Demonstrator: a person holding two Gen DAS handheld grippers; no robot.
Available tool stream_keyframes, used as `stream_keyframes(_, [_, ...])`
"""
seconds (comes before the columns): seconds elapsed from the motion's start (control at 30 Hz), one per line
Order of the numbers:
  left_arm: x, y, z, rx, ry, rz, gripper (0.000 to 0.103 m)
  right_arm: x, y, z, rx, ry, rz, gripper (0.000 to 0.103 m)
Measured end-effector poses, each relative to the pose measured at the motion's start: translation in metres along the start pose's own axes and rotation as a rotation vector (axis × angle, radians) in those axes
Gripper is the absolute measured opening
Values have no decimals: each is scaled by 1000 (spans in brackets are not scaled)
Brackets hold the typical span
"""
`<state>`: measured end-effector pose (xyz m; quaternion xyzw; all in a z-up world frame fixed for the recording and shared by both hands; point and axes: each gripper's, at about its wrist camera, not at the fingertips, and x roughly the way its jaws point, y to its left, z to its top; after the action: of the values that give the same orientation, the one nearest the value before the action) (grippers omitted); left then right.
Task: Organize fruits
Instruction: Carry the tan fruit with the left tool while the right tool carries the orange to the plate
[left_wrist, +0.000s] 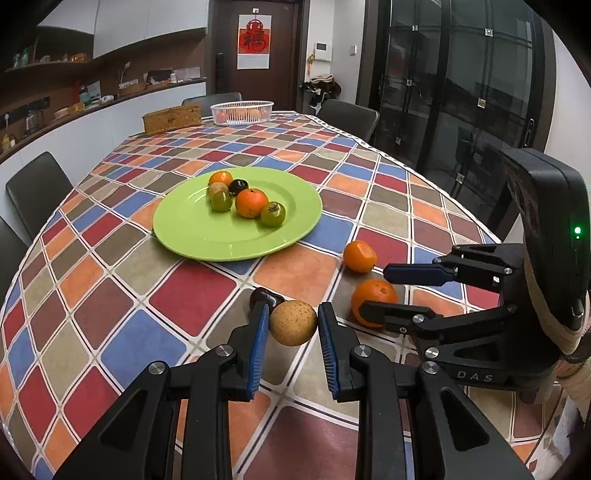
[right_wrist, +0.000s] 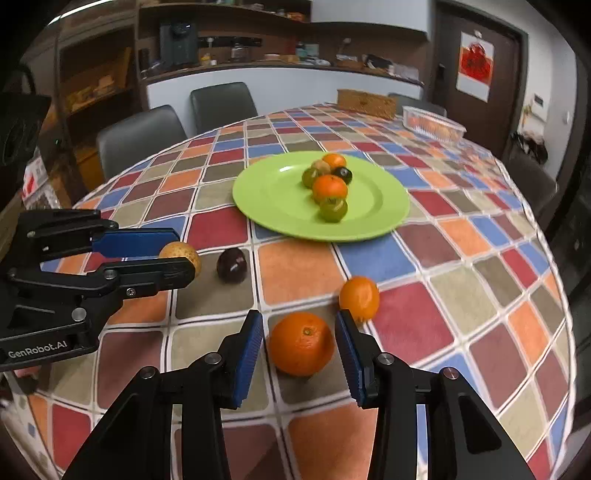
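A green plate (left_wrist: 192, 236) (right_wrist: 273, 199) holds several fruits: oranges, green fruits, a dark one. My left gripper (left_wrist: 292, 314) (right_wrist: 181, 254) has its jaws on both sides of a tan round fruit (left_wrist: 293, 322) (right_wrist: 177, 252); the fruit looks lifted off the table, and whether the pads grip it is unclear. A dark plum (left_wrist: 263, 297) (right_wrist: 231, 264) lies just beyond it. My right gripper (right_wrist: 299, 325) (left_wrist: 376, 288) is open around a large orange (right_wrist: 301, 343) (left_wrist: 373, 295) on the table. A smaller orange (right_wrist: 359, 298) (left_wrist: 359, 256) lies past it.
A white basket (left_wrist: 242, 112) (right_wrist: 432, 123) with oranges and a wicker box (left_wrist: 171, 118) (right_wrist: 365, 103) stand at the table's far end. Dark chairs (left_wrist: 37, 188) (right_wrist: 140, 136) surround the checked tablecloth. Glass doors stand to the right in the left wrist view.
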<state>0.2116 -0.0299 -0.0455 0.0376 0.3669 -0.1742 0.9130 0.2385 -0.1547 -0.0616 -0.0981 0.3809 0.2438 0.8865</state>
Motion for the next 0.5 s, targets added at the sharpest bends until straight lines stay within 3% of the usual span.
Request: stream_keyframes(0.5, [11, 10, -1, -43, 24, 11, 27, 16, -6, -2, 65, 70, 28, 42])
